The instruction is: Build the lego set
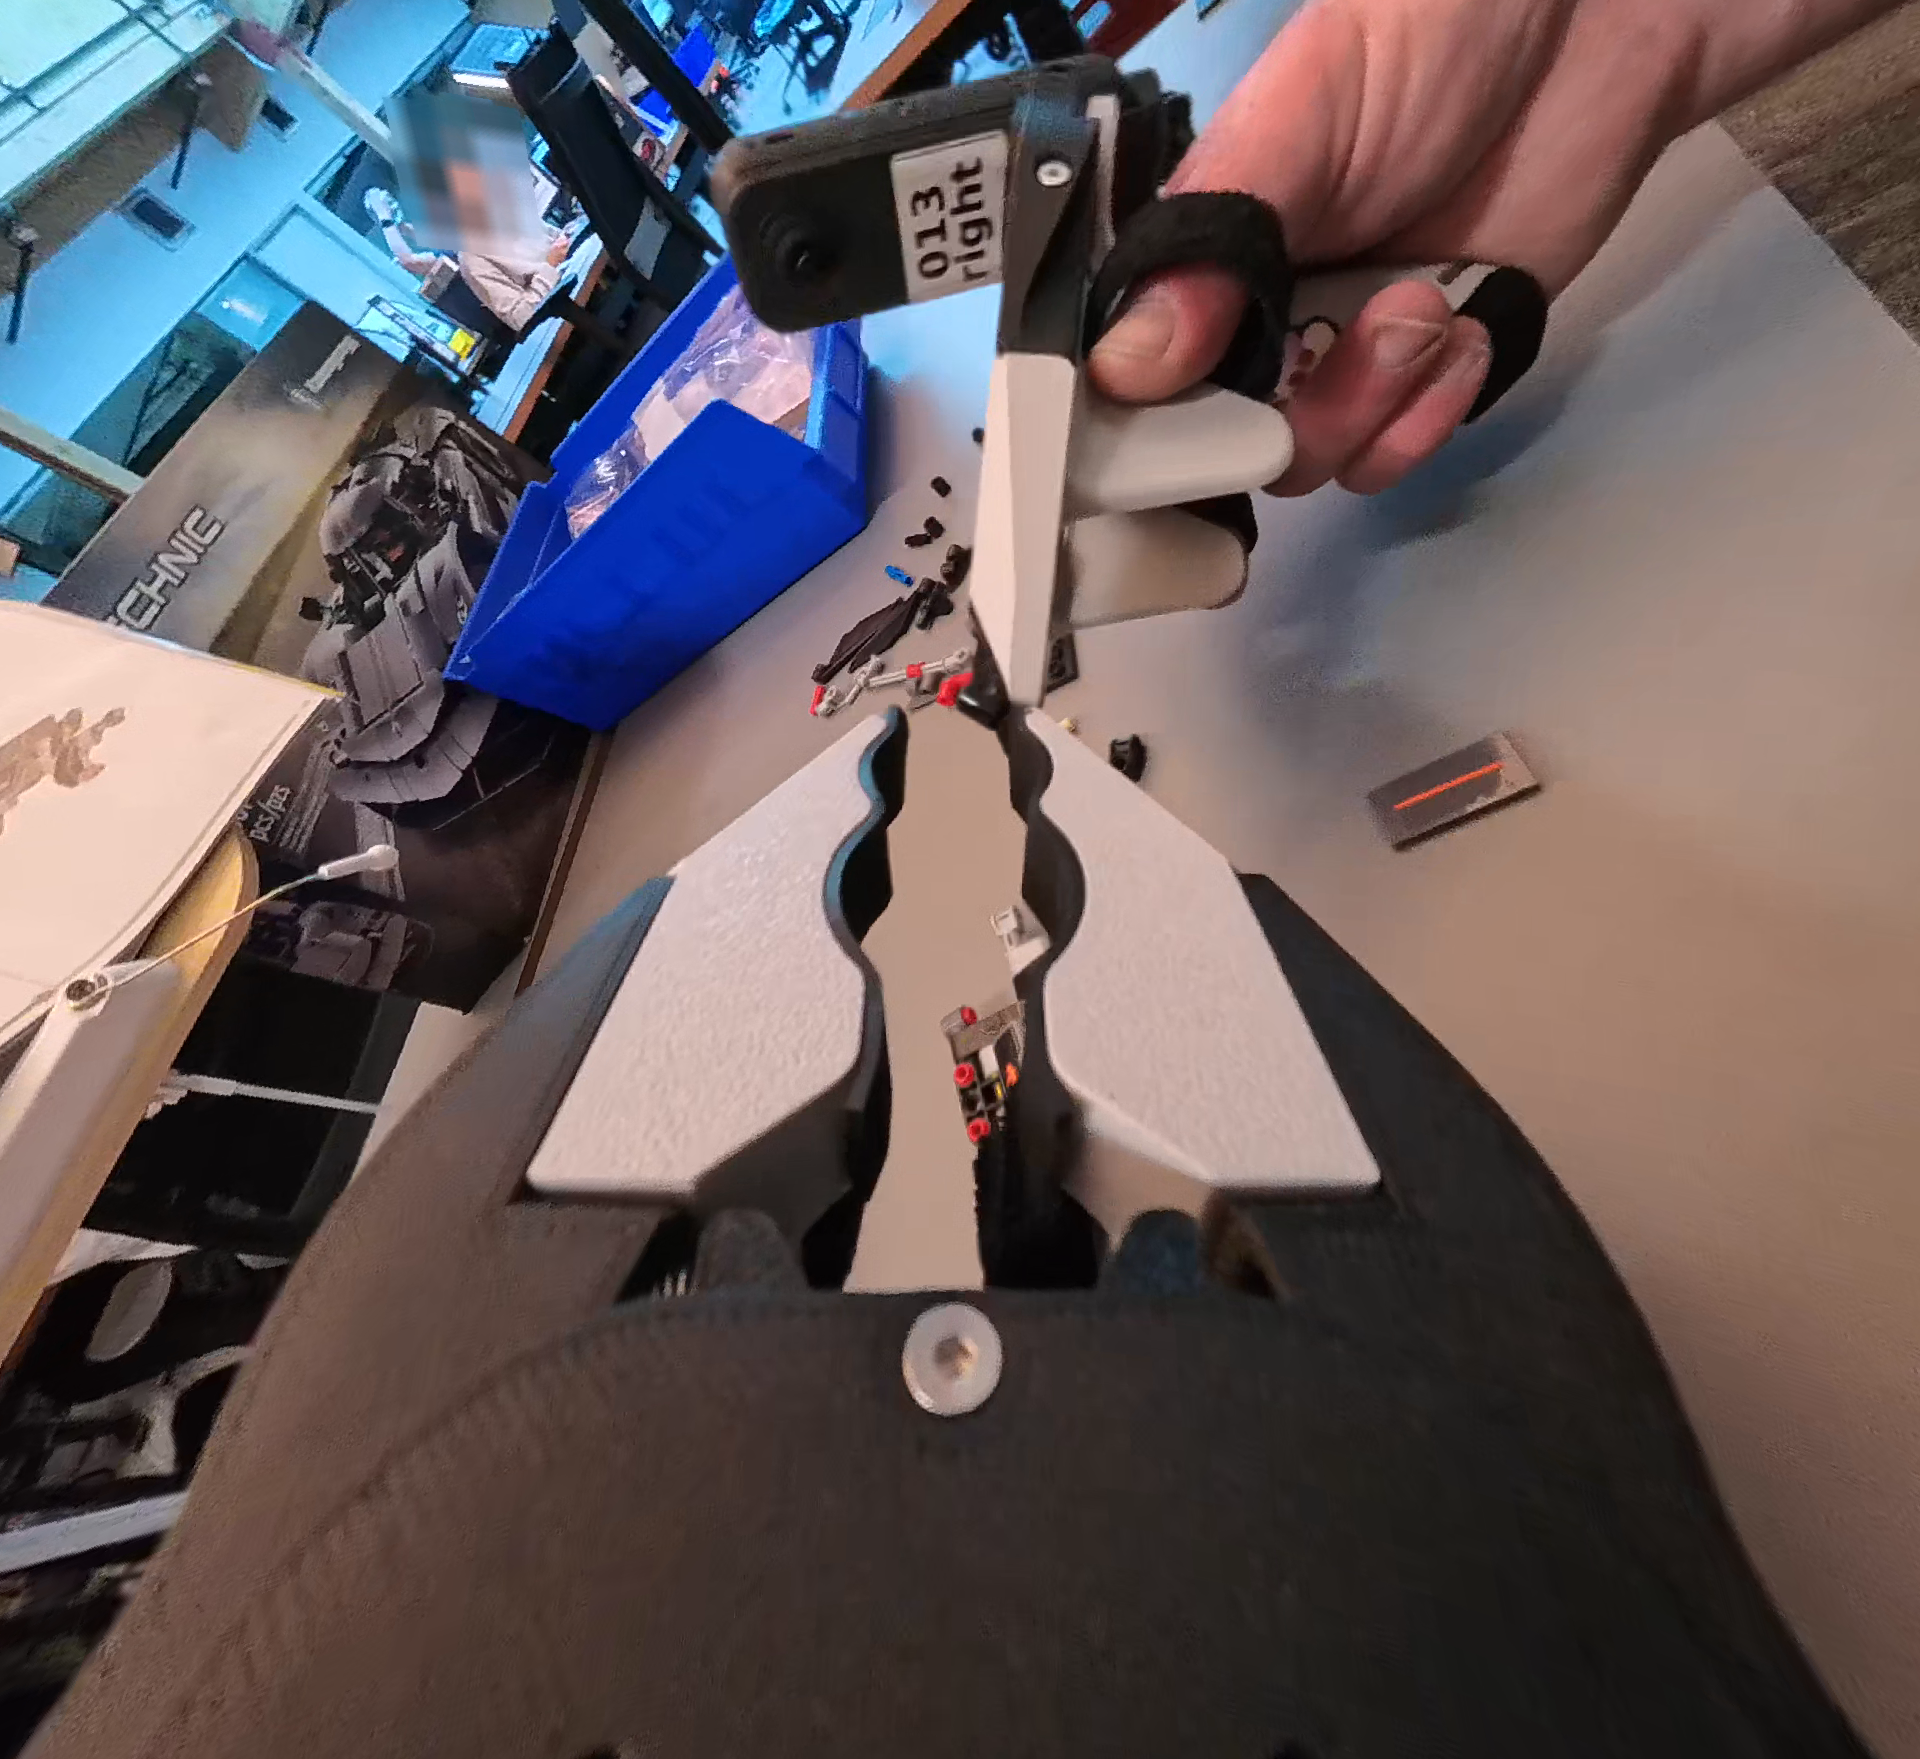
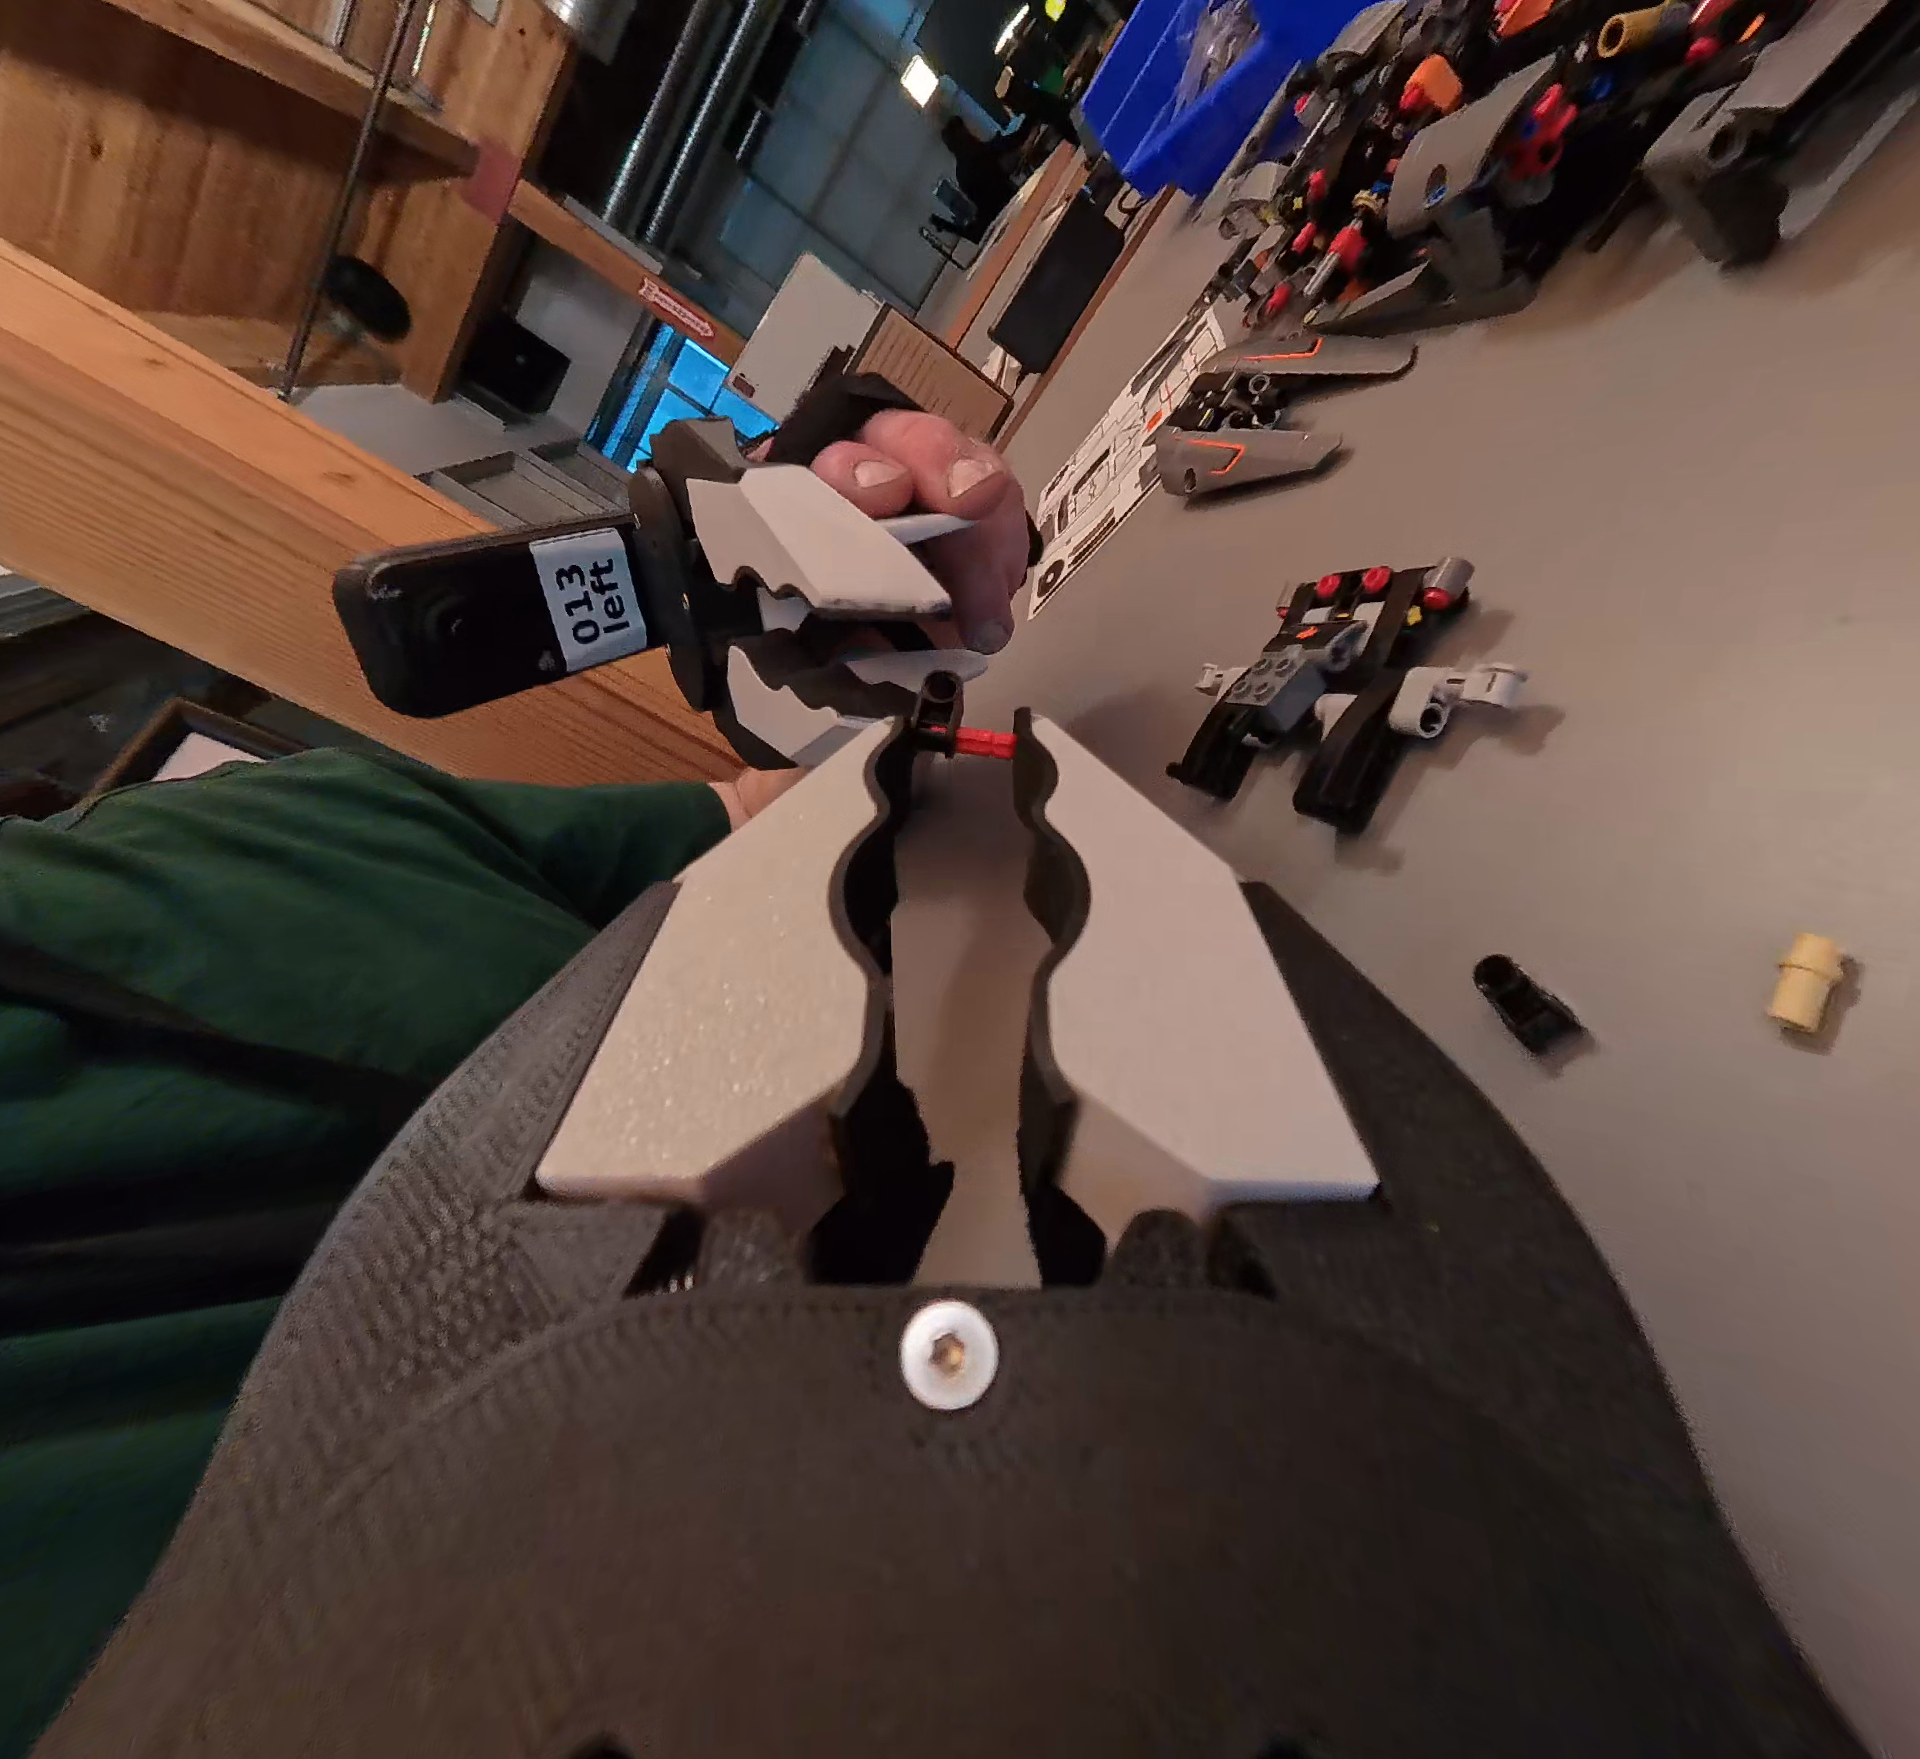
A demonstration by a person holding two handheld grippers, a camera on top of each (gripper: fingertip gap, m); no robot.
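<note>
Both hand-held grippers meet tip to tip, left gripper (image 1: 961, 733) and right gripper (image 2: 956, 735) fingers slightly parted.

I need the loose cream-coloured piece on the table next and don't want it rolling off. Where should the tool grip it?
Probably across the cream piece's wider rounded body, coming straight down from above. It lies on its side on the grey table, clear of the small black piece beside it, so both fingers should fit. Closing across the curved sides, not the ends, should stop it rolling.
</note>
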